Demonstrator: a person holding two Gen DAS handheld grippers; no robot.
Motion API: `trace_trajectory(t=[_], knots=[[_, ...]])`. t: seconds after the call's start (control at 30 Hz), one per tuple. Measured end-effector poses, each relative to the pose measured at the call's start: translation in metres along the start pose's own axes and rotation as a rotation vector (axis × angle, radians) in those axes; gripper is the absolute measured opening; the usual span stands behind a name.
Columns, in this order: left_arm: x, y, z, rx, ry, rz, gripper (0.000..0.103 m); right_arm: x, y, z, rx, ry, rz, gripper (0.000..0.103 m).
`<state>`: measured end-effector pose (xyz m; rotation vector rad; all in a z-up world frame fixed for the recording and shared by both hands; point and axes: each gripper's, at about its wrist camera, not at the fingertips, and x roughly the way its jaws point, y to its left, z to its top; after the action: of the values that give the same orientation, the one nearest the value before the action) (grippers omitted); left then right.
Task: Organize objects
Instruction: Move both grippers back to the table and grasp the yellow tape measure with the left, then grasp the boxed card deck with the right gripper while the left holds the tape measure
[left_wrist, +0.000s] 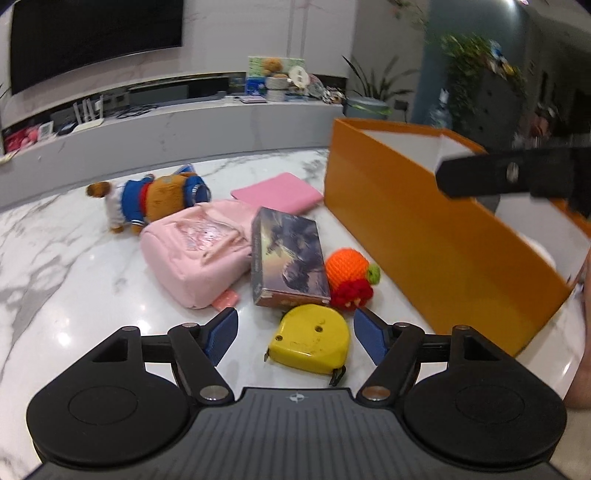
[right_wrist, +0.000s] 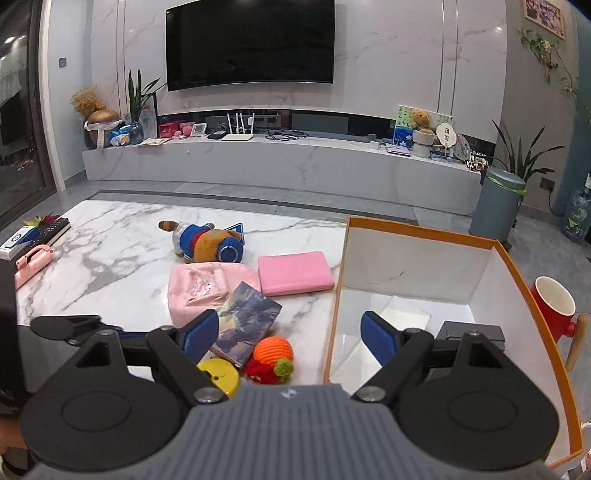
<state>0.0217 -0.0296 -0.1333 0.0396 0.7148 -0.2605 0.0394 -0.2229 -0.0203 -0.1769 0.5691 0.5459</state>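
Note:
A yellow tape measure (left_wrist: 309, 339) (right_wrist: 218, 376) lies on the marble table between the spread fingers of my left gripper (left_wrist: 295, 334), whose pads do not touch it; the gripper is open. Just beyond it are a crocheted orange toy (left_wrist: 349, 275) (right_wrist: 272, 352), a picture box (left_wrist: 286, 254) (right_wrist: 246, 321), a pink backpack (left_wrist: 195, 251) (right_wrist: 201, 286), a pink pouch (left_wrist: 277, 192) (right_wrist: 294, 273) and a plush bear (left_wrist: 155, 201) (right_wrist: 207, 242). My right gripper (right_wrist: 291, 336) is open and empty, hovering over the left wall of the orange box (left_wrist: 424, 236) (right_wrist: 334, 291).
The orange box holds a dark grey case (right_wrist: 471, 332) and white sheets. A red mug (right_wrist: 552, 306) stands to its right. A pink phone toy (right_wrist: 31, 264) and books (right_wrist: 33, 232) sit at the table's left edge. A TV bench runs behind.

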Motion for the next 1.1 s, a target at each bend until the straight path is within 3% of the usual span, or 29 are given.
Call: trace_trajectory(t=[0.3,0.33,0.37,0.47,0.7,1.1], knots=[[0.023,-0.012,-0.006,0.063,0.082,-0.039,0.083,0.001,-0.003,-0.001,0.014,0.007,0.013,0.085],[0.025,-0.014,-0.007,0.077,0.092,-0.040,0.081,0.002,-0.002,-0.002,0.012,0.011,0.014,0.085],[0.028,-0.015,-0.010,0.092,0.101,-0.030,0.067,0.002,-0.002,-0.003,0.011,0.013,0.013,0.085],[0.027,-0.015,-0.015,0.096,0.090,-0.030,0.064,0.002,-0.001,-0.005,0.007,0.018,0.013,0.085],[0.008,-0.001,-0.027,0.052,0.106,-0.004,0.064,0.012,0.003,-0.003,0.042,0.052,0.022,0.085],[-0.024,0.074,-0.037,-0.123,0.137,0.102,0.064,0.047,0.049,-0.004,0.013,0.101,0.014,0.085]])
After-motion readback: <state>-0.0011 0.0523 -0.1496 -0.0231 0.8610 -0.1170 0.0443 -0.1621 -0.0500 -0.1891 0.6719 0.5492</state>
